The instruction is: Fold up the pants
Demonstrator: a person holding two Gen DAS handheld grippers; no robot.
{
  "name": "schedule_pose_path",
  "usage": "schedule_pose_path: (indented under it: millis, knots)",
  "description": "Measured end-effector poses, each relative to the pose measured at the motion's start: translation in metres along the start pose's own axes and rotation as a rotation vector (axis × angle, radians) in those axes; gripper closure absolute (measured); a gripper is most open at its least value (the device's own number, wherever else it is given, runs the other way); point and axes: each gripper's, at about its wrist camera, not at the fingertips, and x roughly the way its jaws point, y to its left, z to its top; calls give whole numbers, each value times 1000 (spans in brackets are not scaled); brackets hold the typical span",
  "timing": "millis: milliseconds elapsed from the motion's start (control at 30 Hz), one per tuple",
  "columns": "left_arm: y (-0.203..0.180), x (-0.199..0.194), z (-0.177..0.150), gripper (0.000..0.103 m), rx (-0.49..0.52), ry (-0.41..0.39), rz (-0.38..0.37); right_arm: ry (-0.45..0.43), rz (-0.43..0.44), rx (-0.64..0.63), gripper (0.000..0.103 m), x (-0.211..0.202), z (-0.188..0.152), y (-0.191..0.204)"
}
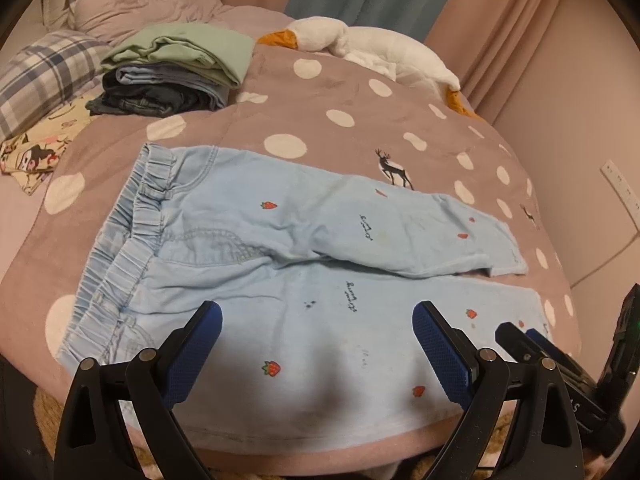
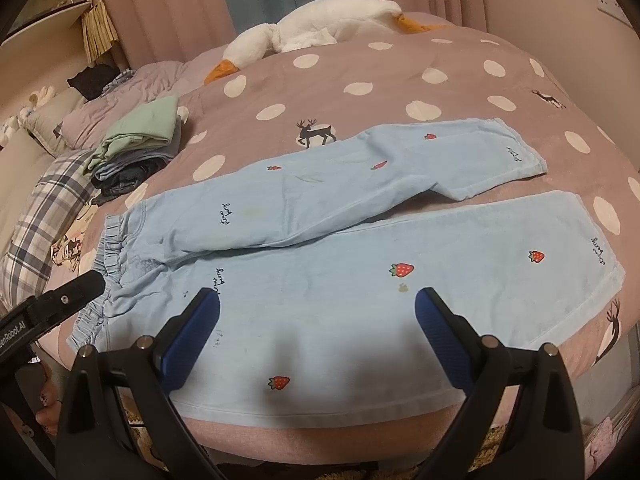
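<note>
Nearest the cameras, the left gripper [image 1: 318, 322] hangs with its blue-padded fingers spread wide and nothing between them, over the upper part of the near leg of the pants [image 1: 280, 280], close to the waistband. The right gripper [image 2: 318, 312] is likewise wide apart and holds nothing, poised over the middle of that same near leg; its black body also shows at the lower right edge of the left view, and the left one's body pokes in at the left edge of the right view. The pants are light blue with small strawberries, spread flat on the bed cover [image 1: 340, 92], waistband to the left and cuffs to the right. The near leg lies straight along the bed's front edge; the far leg angles away from it, so a wedge of cover shows between the two cuffs. The cover is mauve with white dots and little deer. Farther back on the left sits a stack of folded clothes [image 1: 172, 68], a green piece on top, beside a plaid pillow [image 1: 44, 72]. Beyond, a white plush goose [image 2: 312, 24] lies against pink curtains [image 1: 500, 12].
</note>
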Motion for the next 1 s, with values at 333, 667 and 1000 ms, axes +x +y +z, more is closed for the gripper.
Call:
schedule_pose_path:
  millis: [333,667,1000]
  knots:
    - [2,-2,-4,7,27,3,54,7,21,-4,5,3,-1,2]
    - [6,-5,-4,7,26,5,63,13,27,-14,5,5,-2,7]
    - [8,-6,-7,7,36,2,74,18,20,-5,7,7,-2,5]
